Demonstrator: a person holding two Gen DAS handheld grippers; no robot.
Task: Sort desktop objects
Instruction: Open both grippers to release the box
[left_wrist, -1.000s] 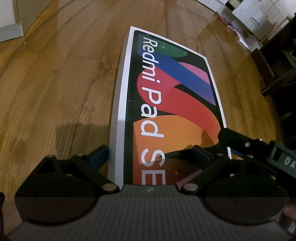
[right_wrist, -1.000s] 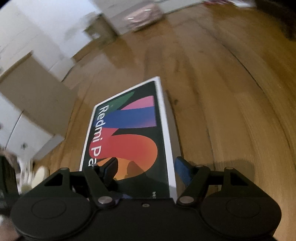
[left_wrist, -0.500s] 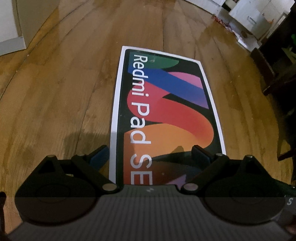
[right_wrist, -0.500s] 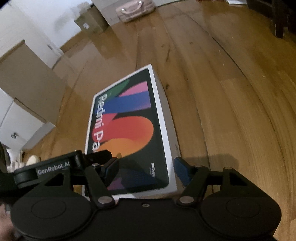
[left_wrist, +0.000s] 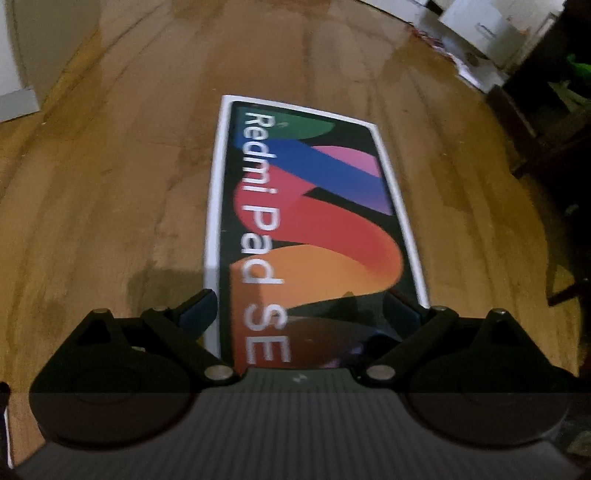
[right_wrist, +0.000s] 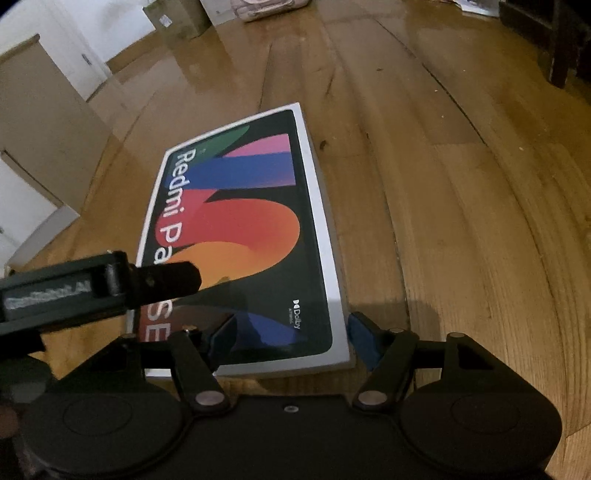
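Note:
A flat white Redmi Pad SE box (left_wrist: 314, 221) with a black, colourful lid lies on the wooden floor. It also shows in the right wrist view (right_wrist: 251, 236). My left gripper (left_wrist: 301, 312) is open above the box's near end, its blue-padded fingers (left_wrist: 195, 308) spread about as wide as the box. My right gripper (right_wrist: 291, 336) is open over the box's near right corner, one finger over the lid, one finger (right_wrist: 364, 332) just outside the right edge. The left gripper's body (right_wrist: 92, 288) shows at the left of the right wrist view.
Wooden floor (right_wrist: 461, 184) surrounds the box. Cardboard boxes (right_wrist: 40, 122) and white furniture stand at the left. A dark furniture leg (right_wrist: 557, 48) is far right. White boxes (left_wrist: 480, 29) and dark furniture (left_wrist: 546, 110) sit at the far right of the left wrist view.
Both grippers have risen and drawn back from the box, which now lies flat on the floor and looks smaller. The left gripper has come into the right wrist view.

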